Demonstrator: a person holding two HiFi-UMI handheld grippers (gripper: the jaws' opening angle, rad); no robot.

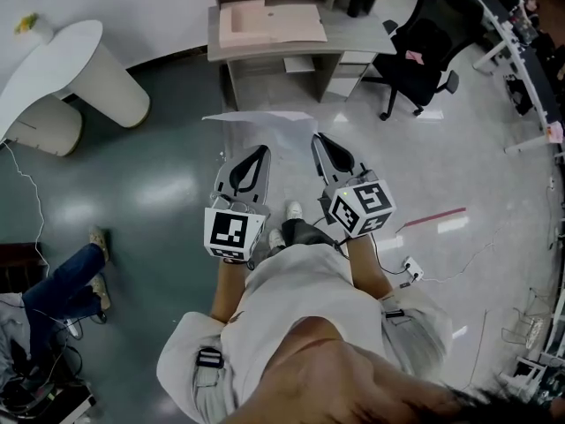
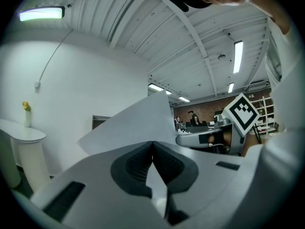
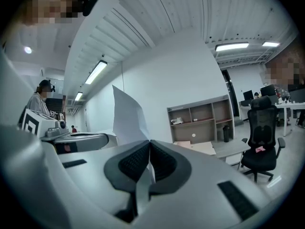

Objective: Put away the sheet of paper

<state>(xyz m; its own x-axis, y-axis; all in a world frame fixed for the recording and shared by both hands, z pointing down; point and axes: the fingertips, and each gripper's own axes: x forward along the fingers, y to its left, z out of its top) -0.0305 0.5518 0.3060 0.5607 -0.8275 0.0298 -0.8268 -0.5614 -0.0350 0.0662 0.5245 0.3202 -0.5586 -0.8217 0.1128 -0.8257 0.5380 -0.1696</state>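
Head view puts the sheet of paper [image 1: 260, 116] in the air ahead of me, above the floor [image 1: 159, 193] and short of the grey worktop [image 1: 265, 47]. I hold it between both grippers. My left tongs [image 1: 261, 151] are pressed together on its left part; in the left gripper view the sheet rises from between the pads. My right tongs [image 1: 320, 138] pinch its right part the same way.

On the worktop lie flat pale boards [image 1: 269, 22]. Behind them stands a shelf unit [image 3: 205, 116]: a dark bottle [image 3: 226, 133] stands in its lower right compartment, and a small pale thing I cannot make out sits in the upper left one. A black chair [image 1: 424, 42] stands just right of the worktop.
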